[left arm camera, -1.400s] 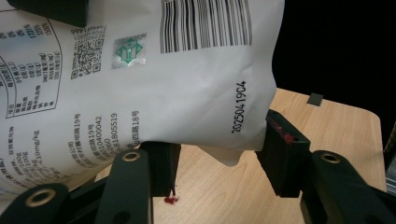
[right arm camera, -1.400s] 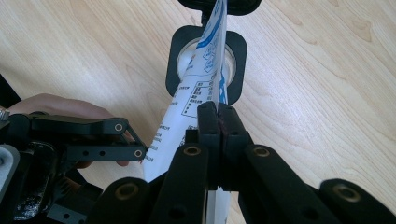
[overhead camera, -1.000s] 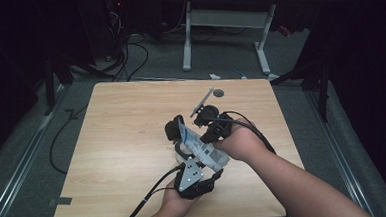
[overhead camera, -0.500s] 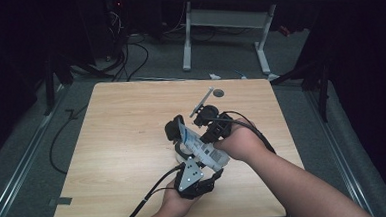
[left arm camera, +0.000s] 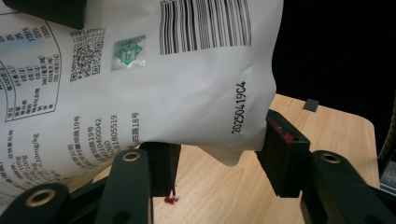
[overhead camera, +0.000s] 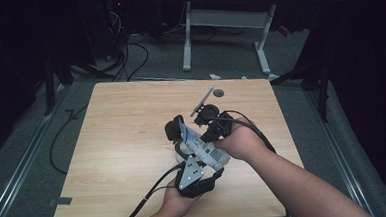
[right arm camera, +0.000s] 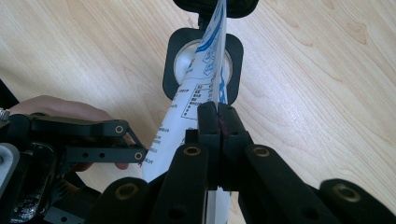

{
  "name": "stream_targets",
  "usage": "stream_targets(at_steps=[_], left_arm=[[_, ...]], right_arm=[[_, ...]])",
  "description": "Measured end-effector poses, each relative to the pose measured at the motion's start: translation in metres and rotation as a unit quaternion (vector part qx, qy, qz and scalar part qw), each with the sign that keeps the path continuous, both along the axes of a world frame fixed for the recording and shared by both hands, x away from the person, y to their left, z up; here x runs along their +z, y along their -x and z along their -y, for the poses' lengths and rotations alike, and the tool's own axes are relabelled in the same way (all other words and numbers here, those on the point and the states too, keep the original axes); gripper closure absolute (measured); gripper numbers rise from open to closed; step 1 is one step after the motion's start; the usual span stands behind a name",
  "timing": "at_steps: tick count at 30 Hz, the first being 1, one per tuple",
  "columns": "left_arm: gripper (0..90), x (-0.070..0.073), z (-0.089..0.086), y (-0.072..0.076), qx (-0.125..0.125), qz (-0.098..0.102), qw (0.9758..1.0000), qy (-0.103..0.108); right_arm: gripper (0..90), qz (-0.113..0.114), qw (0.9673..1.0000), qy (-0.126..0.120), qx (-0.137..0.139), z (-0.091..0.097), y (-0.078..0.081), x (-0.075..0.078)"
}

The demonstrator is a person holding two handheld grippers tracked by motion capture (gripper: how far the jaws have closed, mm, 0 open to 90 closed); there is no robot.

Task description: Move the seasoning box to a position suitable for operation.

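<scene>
A white printed packet [overhead camera: 200,147] with a barcode [left arm camera: 205,23] is held over the wooden table [overhead camera: 122,142] between both hands. My right gripper [overhead camera: 195,138] is shut on the packet's thin edge, its pads pressed together on it [right arm camera: 218,116]. In the left gripper view my left gripper [left arm camera: 217,158] straddles the packet's puffed lower end, a pad against each side. In the high view the left gripper [overhead camera: 206,162] sits just below the packet, near the table's front edge.
A black square holder with a white round centre [right arm camera: 180,65] stands on the table under the packet's far end [overhead camera: 173,130]. A grey round grommet [overhead camera: 218,92] is set in the tabletop farther back. Cables trail off the front edge.
</scene>
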State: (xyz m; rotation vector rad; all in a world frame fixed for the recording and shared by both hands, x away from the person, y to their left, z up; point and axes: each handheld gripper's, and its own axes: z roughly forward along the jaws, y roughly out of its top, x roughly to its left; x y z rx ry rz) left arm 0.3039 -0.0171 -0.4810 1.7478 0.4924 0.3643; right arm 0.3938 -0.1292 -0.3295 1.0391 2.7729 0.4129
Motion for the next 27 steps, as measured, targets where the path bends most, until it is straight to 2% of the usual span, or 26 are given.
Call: stream_targets(at_steps=[27], left_arm=[[52.3,0.0014,-0.0013,0.0007,0.000,0.001,1.0000,0.001]], right_arm=[[89.9,0.001,1.0000,0.000,0.001,-0.0021,0.0004,0.0014]])
